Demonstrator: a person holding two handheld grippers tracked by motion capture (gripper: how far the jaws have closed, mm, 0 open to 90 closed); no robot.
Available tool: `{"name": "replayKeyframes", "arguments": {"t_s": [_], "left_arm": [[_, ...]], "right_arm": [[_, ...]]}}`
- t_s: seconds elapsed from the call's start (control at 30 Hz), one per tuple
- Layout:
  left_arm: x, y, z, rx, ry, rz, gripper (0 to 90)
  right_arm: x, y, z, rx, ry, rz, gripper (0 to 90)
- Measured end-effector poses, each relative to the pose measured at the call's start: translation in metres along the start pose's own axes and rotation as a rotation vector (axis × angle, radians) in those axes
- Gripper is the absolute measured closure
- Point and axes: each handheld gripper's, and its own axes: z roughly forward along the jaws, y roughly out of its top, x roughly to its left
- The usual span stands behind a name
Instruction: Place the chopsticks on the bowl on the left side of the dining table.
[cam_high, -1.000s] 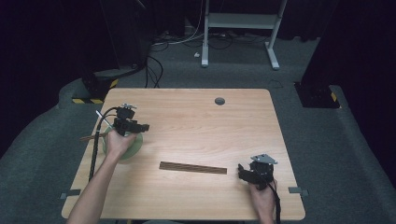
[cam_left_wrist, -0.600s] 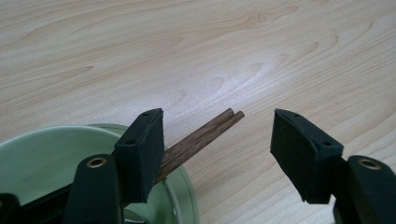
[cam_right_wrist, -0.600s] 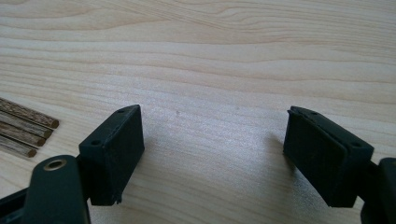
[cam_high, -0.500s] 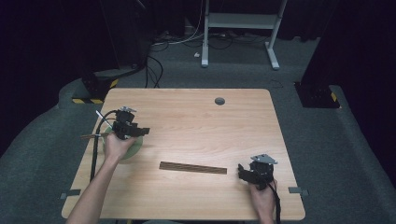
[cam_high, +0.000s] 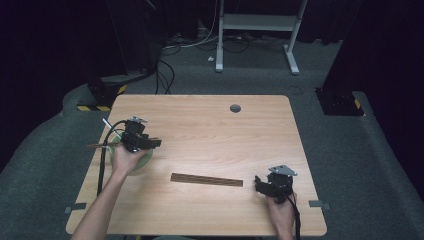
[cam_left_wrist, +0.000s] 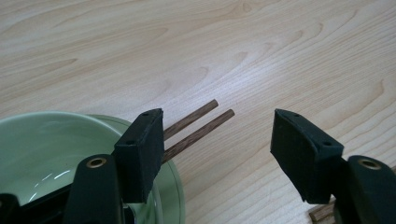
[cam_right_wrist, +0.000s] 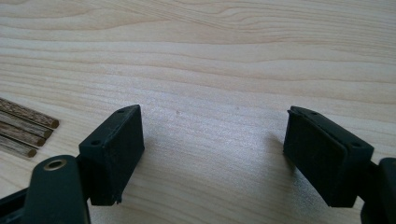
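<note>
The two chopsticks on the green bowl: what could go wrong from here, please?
The two chopsticks lie across the rim of the green bowl, with their ends past it. The left gripper hangs open right beside them, one jaw nearly touching, so a small sideways move might roll them off onto the table. Closing now would probably miss them, as they sit behind one jaw, not between the two. The remaining chopsticks lie in a loose row and could scatter.
</note>
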Motion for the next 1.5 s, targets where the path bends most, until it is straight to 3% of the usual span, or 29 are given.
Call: {"name": "replayKeyframes", "arguments": {"t_s": [0.33, 0.5, 0.87, 1.5], "left_arm": [[-0.005, 0.003, -0.006, -0.036, 0.003, 0.017, 35.2], [-0.002, 0.01, -0.006, -0.058, 0.006, 0.003, 35.1], [0.005, 0.014, 0.012, 0.012, 0.006, -0.021, 34.6], [-0.005, 0.0, 0.006, 0.016, -0.021, 0.003, 34.5]], "right_arm": [[0.0, 0.0, 0.0, 0.0, 0.0, 0.001, 19.6], [0.0, 0.0, 0.0, 0.001, 0.0, 0.001, 19.6], [0.0, 0.0, 0.0, 0.0, 0.0, 0.0, 19.6], [0.0, 0.0, 0.0, 0.0, 0.0, 0.0, 19.6]]}}
